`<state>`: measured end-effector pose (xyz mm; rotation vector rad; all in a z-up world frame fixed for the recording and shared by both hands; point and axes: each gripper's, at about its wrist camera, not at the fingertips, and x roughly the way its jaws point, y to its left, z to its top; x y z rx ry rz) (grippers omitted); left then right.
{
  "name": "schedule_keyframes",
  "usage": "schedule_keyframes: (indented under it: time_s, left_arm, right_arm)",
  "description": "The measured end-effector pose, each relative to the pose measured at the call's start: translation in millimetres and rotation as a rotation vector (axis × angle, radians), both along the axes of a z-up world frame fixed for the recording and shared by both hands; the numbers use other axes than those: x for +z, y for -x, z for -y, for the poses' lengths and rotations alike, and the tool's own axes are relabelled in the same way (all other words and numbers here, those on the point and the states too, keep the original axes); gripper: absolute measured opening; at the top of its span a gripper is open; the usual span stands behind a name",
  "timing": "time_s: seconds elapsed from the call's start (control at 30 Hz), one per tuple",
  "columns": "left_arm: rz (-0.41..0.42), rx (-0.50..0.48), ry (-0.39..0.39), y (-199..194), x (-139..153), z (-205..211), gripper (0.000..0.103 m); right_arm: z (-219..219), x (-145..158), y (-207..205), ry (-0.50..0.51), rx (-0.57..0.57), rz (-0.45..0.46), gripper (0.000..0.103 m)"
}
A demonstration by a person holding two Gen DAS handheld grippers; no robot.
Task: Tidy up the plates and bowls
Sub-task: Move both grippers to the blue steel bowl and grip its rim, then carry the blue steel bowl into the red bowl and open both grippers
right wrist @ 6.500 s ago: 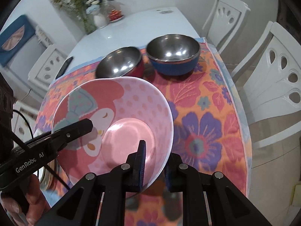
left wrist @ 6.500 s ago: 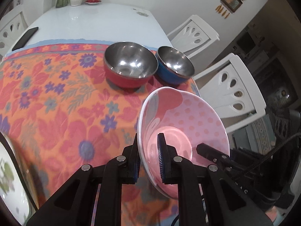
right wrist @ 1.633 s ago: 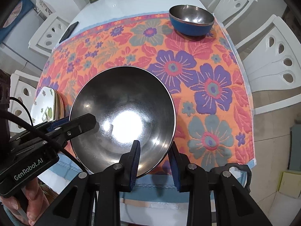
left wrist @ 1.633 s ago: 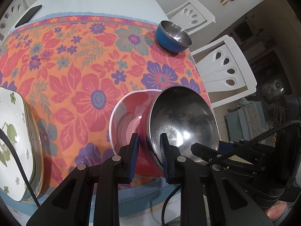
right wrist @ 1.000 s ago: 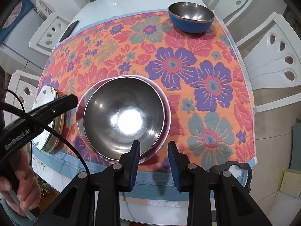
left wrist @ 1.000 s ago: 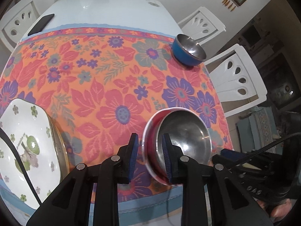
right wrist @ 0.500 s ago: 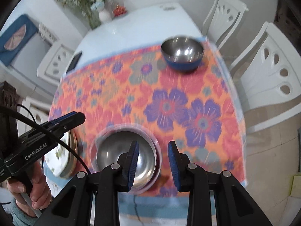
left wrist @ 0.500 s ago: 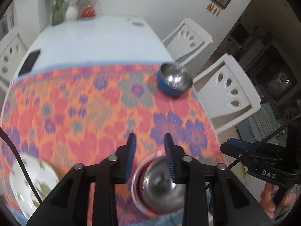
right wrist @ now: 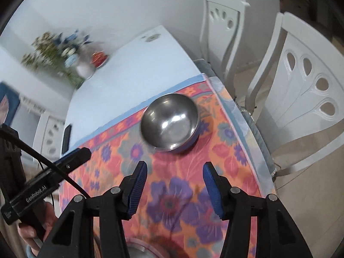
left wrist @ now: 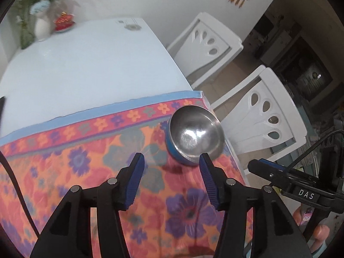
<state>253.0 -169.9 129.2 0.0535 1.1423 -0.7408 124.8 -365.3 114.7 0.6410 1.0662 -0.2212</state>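
Left wrist view, gripper: the left gripper has its jaws spread wide and holds nothing.
Left wrist view, task object: the blue bowl stands upright on the floral cloth, just beyond the left gripper's right-hand fingertip and near the cloth's far corner, beside a white chair.
Left wrist view, progress: this bowl sits alone and ungathered (judged the next item to collect).
Left wrist view, obscured: the near part of the cloth lies behind the gripper body; no plates are in view.
Right wrist view, gripper: the right gripper is likewise fully parted and empty, with the blue bowl ahead of it, not touching.
Right wrist view, progress: a pale rim at the bottom edge may be a stack already made.
Right wrist view, obscured: that rim is cut off by the frame, and the vase of flowers beyond the bowl is blurred.
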Motion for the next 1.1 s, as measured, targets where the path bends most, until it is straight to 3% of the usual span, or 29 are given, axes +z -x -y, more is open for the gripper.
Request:
schedule_keyframes:
  time_s: [0.27, 0.53, 0.6, 0.8, 0.83, 1.1]
  left_arm:
    - [-0.099, -0.046, -0.024, -47.3, -61.0, 42.3, 0.048]
    - [-0.128, -0.092, -0.033, -57.1, -86.9, 62.9, 0.043]
    - [-0.135, -0.101, -0.029, -57.8, -90.7, 66.8, 0.037]
    - [-0.111, -0.131, -0.044, -54.8, -95.8, 74.6, 0.019]
    - [-0.109, -0.131, -0.043, -54.6, -94.9, 73.9, 0.018]
    - [-0.076, -0.124, -0.035, -38.9, -70.4, 57.6, 0.018]
  right_arm:
    - [27.8, -56.4, -45.3, -0.03, -0.027, -0.07, 0.052]
    - [34.5, -92.0, -69.4, -0.055, -0.017, -0.105, 0.052]
    - [34.1, -97.2, -71.8, -0.052, -0.013, -0.11, 0.052]
    - [33.5, -104.0, -73.0, -0.039, -0.004, -0.117, 0.034]
    - [32.8, -104.5, -73.0, -0.036, -0.002, -0.119, 0.03]
    - [20.1, -87.2, -63.6, 0.01, 0.015, -0.113, 0.029]
